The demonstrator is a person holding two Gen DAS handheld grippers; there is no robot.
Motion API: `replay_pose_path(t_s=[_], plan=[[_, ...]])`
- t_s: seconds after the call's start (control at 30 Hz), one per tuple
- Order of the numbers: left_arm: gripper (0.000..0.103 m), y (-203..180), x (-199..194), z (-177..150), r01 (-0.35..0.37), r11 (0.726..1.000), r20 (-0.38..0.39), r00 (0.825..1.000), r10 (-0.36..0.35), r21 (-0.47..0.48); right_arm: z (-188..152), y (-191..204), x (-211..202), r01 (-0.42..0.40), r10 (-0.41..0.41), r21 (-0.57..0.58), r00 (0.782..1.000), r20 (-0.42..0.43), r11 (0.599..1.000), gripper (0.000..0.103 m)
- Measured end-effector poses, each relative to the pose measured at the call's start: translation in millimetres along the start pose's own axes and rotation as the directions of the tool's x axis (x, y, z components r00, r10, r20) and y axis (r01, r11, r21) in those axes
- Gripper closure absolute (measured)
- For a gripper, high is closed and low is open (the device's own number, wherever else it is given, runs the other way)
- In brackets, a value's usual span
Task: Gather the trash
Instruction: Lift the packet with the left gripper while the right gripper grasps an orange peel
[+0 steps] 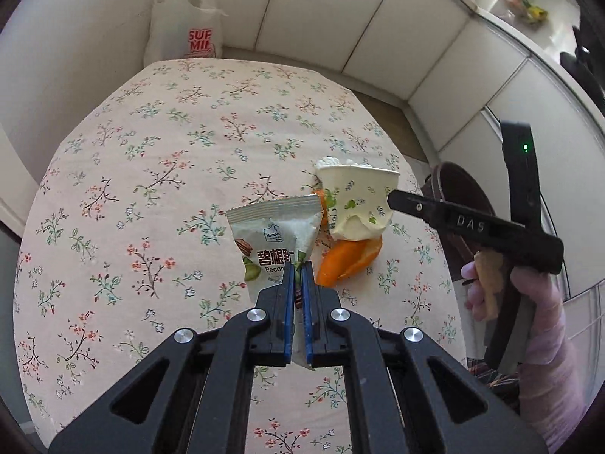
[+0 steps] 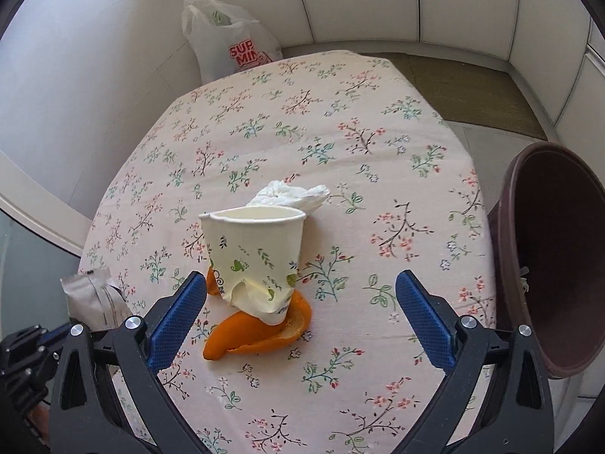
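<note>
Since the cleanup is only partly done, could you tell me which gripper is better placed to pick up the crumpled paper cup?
Right. The right gripper is open, with the crumpled floral paper cup straight ahead between its fingers. The left gripper is shut on the pecan snack packet.

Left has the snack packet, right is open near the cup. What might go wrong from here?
The left gripper pinches only the bottom edge of the pecan packet, so it may slip out. The crushed paper cup leans on the orange peel; closing the right gripper may topple it or drag peel. The tissue behind the cup could be missed.
</note>
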State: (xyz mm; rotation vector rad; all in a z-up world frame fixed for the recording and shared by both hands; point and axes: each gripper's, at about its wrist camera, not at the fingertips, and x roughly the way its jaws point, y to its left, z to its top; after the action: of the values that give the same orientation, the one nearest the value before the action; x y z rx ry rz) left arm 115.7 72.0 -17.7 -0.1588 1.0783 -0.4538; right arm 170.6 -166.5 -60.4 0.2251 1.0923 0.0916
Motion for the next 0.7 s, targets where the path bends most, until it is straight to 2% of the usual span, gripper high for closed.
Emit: replay_pose_path(t_s=[0.1,0.27,0.37,0.4,0.5,0.7], plan=[[0.099,11,-3,1,0.008,0.999,-0.007,1.000,-0.008,-0.033,-9,4,19,-0.029,0.031,0.028,0.998,-0.059,0.999,0.007],[0.099,17,-6,0,0.019,0.999,-0.010,1.000,-0.019,-0.046,-27,12,57,0.018,-0.005,0.093,0.991,-0.136,0.996,0.007],[0.099,19,-8,1,0.019,0.998,-0.007,1.000,-0.020,-0.054,-31,27,61,0.065,-0.060,0.049,0.994,-0.095,0.997,0.007],[0.099,21,-8,1,0.018,0.998,-0.009,1.000,-0.019,-0.059,-33,31,62,0.069,-0.065,0.037,0.994,-0.092,0.997,0.010],[0.099,25,-10,1,0.012,0.997,-0.011,1.000,-0.013,-0.073,-37,37,60,0.104,-0.103,0.015,0.993,-0.063,0.995,0.031],[0.099,27,-13,2,0.009,0.997,0.000,1.000,-0.009,-0.077,-39,21,49,0.008,-0.003,0.065,0.997,-0.083,0.998,0.060]])
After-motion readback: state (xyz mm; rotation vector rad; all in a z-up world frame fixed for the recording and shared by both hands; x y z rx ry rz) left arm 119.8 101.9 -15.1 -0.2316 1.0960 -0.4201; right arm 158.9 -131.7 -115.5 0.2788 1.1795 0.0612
